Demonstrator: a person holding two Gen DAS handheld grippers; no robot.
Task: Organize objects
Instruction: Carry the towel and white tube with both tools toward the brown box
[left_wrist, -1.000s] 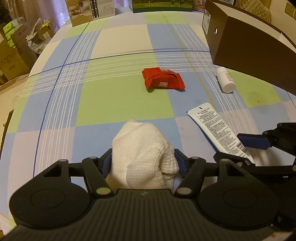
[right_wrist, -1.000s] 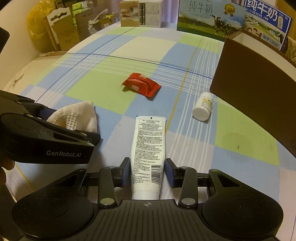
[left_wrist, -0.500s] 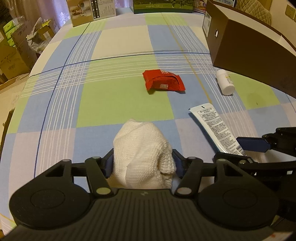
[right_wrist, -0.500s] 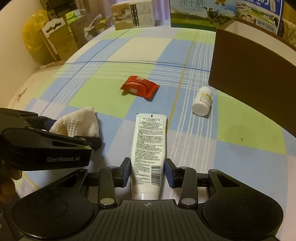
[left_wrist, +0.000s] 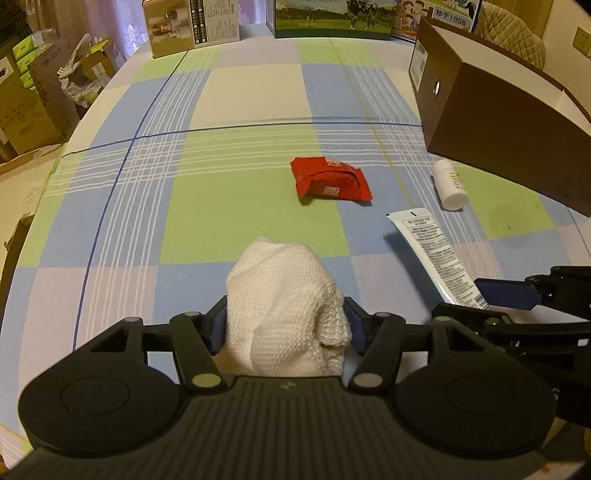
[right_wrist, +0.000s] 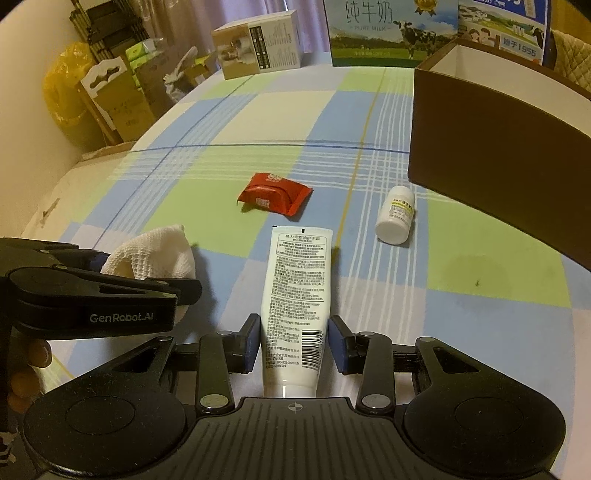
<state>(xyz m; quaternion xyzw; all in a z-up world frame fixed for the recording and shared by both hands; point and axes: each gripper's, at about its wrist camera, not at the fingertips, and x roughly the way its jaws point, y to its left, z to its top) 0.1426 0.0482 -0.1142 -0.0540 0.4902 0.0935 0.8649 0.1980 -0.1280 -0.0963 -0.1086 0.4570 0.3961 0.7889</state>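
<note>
Right gripper (right_wrist: 294, 339): clamped on tube (right_wrist: 295, 295). Left gripper (right_wrist: 147, 280): holding cloth (right_wrist: 155, 254). On checked sheet (right_wrist: 258, 110): red packet (right_wrist: 275, 194), bottle (right_wrist: 396, 214) beside brown box (right_wrist: 498, 155).

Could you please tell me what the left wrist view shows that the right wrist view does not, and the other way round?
Only the left wrist view shows the left gripper with its fingers closed on the white cloth, and the round hole in the brown box.

Only the right wrist view shows the right gripper straddling the white tube, and the box's white interior.

Both show the red packet, the white bottle and the checked cloth.
</note>
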